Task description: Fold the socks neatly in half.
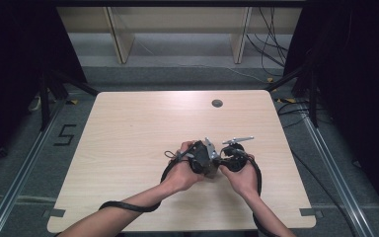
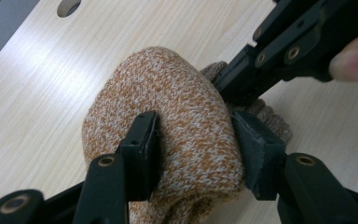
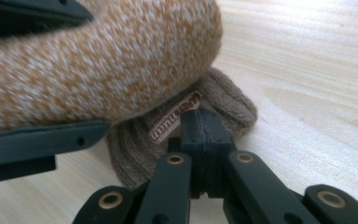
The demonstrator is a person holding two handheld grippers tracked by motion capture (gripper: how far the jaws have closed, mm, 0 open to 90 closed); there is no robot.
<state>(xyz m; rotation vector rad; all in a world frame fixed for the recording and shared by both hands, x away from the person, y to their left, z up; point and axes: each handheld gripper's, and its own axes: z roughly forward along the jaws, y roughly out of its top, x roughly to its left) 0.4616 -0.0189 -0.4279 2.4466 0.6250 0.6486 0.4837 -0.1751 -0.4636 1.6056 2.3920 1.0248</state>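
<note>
A rolled orange-and-white knit sock (image 2: 182, 88) lies on the wooden table (image 1: 128, 128), with a brown ribbed cuff (image 3: 223, 98) bearing a small label sticking out beneath it. My left gripper (image 2: 193, 126) is shut on the roll, one pad pressing each side. My right gripper (image 3: 200, 119) has its jaws together, pinching the brown cuff just under the roll. In the high view both grippers, left (image 1: 208, 164) and right (image 1: 222, 162), meet tip to tip near the table's front middle, and the sock (image 1: 210, 171) is mostly hidden between the hands.
A round cable hole (image 1: 217, 103) sits near the table's far edge. Black cables trail from both grippers along the forearms. Wooden shelf legs (image 1: 118, 39) and loose floor cables (image 1: 271, 44) lie beyond the table. Dark curtains flank both sides.
</note>
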